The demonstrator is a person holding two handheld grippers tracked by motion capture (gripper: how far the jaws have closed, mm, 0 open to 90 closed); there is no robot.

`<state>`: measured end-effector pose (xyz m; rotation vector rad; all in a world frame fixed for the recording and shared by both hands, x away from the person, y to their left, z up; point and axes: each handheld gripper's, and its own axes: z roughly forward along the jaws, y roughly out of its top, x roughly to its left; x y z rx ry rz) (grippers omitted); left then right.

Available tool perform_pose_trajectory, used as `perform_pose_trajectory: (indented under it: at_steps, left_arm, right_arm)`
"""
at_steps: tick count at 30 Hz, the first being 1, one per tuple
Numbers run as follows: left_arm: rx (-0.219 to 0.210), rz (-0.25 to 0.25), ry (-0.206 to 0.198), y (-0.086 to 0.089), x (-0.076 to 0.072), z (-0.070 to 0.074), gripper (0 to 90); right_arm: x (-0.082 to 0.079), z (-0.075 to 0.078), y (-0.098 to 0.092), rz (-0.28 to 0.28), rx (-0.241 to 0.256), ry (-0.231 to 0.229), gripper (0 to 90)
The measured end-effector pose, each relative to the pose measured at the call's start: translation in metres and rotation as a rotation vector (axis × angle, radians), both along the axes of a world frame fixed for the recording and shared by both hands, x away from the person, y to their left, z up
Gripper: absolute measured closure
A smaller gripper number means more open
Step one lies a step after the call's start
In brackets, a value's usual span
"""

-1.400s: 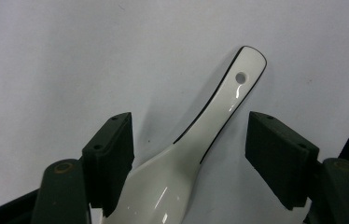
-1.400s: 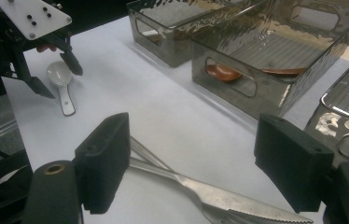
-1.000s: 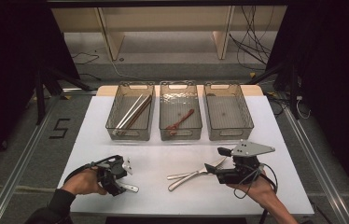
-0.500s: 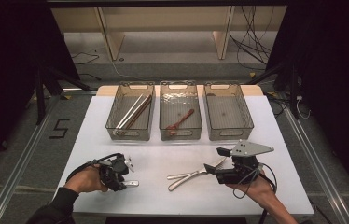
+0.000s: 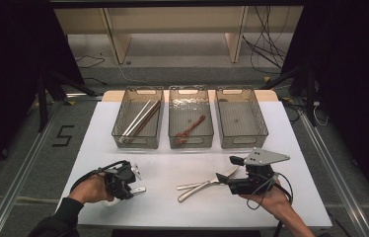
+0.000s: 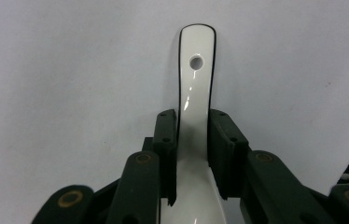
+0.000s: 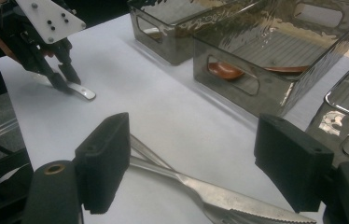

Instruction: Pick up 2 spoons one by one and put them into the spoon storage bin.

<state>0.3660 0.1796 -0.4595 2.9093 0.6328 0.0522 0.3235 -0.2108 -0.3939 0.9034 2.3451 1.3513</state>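
White and glossy, the spoon (image 6: 195, 88) sits pinched between our left gripper (image 6: 192, 140) jaws, apparently resting on the table (image 5: 172, 168), while our right gripper (image 7: 200, 158) stays spread above the knife (image 7: 228, 196).

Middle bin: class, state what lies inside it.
Inside the middle bin lies one brown spoon, bowl toward the near wall. In the right gripper view that wall partly covers the spoon.

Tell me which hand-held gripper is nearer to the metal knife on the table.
Right. The right hand-held gripper sits open over the metal knife, jaws either side. The left hand-held gripper is across the table, shut on the white spoon.
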Motion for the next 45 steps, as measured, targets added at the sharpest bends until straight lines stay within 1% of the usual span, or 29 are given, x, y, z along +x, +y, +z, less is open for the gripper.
perform_pose_trajectory:
  at_steps: [4, 6, 8, 10, 11, 14, 15, 20, 22, 23, 24, 25, 27, 28, 29, 30, 32, 33, 34, 36, 45]
  left_arm:
    - [0.004, -0.003, -0.013, 0.001, 0.001, 0.003, 73.6]
    - [-0.012, 0.020, -0.025, 0.002, 0.001, 0.003, 73.8]
    - [-0.017, 0.022, -0.033, 0.003, 0.001, 0.005, 73.9]
    - [-0.034, 0.047, -0.050, 0.004, 0.001, 0.006, 74.0]
    - [-0.037, 0.052, -0.061, 0.004, 0.002, 0.007, 74.0]
    - [-0.055, 0.068, -0.071, 0.006, 0.003, 0.009, 74.1]
    - [-0.064, 0.080, -0.068, 0.006, 0.004, 0.010, 74.2]
    - [-0.106, 0.137, -0.101, 0.011, 0.006, 0.016, 74.3]
    - [-0.124, 0.144, -0.113, 0.012, 0.007, 0.018, 74.4]
    - [-0.131, 0.152, -0.108, 0.012, 0.007, 0.019, 74.4]
    - [-0.136, 0.152, -0.119, 0.012, 0.007, 0.019, 74.5]
    - [-0.145, 0.160, -0.117, 0.012, 0.008, 0.020, 74.5]
    - [-0.164, 0.175, -0.126, 0.013, 0.008, 0.022, 74.6]
    - [-0.168, 0.176, -0.123, 0.013, 0.009, 0.023, 74.6]
    - [-0.181, 0.182, -0.128, 0.014, 0.009, 0.024, 74.6]
    - [-0.181, 0.176, -0.120, 0.015, 0.009, 0.025, 74.7]
    - [-0.202, 0.192, -0.116, 0.016, 0.009, 0.025, 74.7]
    - [-0.207, 0.192, -0.119, 0.016, 0.010, 0.026, 74.7]
    - [-0.224, 0.212, -0.126, 0.016, 0.010, 0.027, 74.7]
    - [-0.236, 0.214, -0.127, 0.016, 0.010, 0.030, 74.8]
    - [-0.342, 0.242, -0.122, 0.011, 0.013, 0.046, 74.8]
  right_arm:
    - [0.000, 0.000, 0.000, 0.002, 0.000, -0.001, 28.1]
    - [0.000, 0.000, -0.001, 0.002, 0.000, -0.001, 28.1]
    - [0.000, 0.000, 0.000, 0.001, 0.001, -0.003, 28.1]
    - [0.000, 0.000, 0.000, 0.000, 0.001, -0.003, 28.1]
    - [0.000, 0.000, -0.001, 0.000, 0.003, -0.003, 28.1]
    - [0.000, 0.000, -0.001, 0.000, 0.002, -0.003, 28.1]
    - [0.000, 0.000, -0.001, 0.000, 0.003, -0.003, 28.1]
    - [0.000, 0.000, -0.001, 0.000, 0.002, -0.003, 28.1]
    - [0.000, 0.000, -0.001, 0.000, 0.002, -0.003, 28.1]
    - [0.000, 0.000, -0.001, -0.001, 0.002, -0.003, 28.1]
    - [0.000, 0.000, -0.001, -0.001, 0.002, -0.003, 28.1]
    - [0.000, 0.000, -0.001, 0.000, 0.003, -0.003, 28.1]
    - [0.000, 0.000, -0.001, -0.001, 0.002, -0.002, 28.1]
    - [0.000, 0.000, -0.001, 0.000, 0.002, -0.001, 28.1]
    - [0.000, 0.000, -0.001, -0.001, 0.002, -0.003, 28.1]
    - [0.000, 0.000, -0.001, -0.001, 0.002, -0.002, 28.1]
    - [0.000, 0.000, -0.001, 0.000, 0.002, -0.002, 28.1]
    - [0.000, 0.000, -0.001, -0.001, 0.002, -0.002, 28.1]
    - [0.000, 0.000, -0.001, -0.001, 0.003, -0.003, 28.1]
    - [0.000, 0.000, -0.001, -0.001, 0.003, -0.003, 28.1]
    - [0.000, 0.000, -0.001, -0.007, 0.007, 0.000, 28.1]
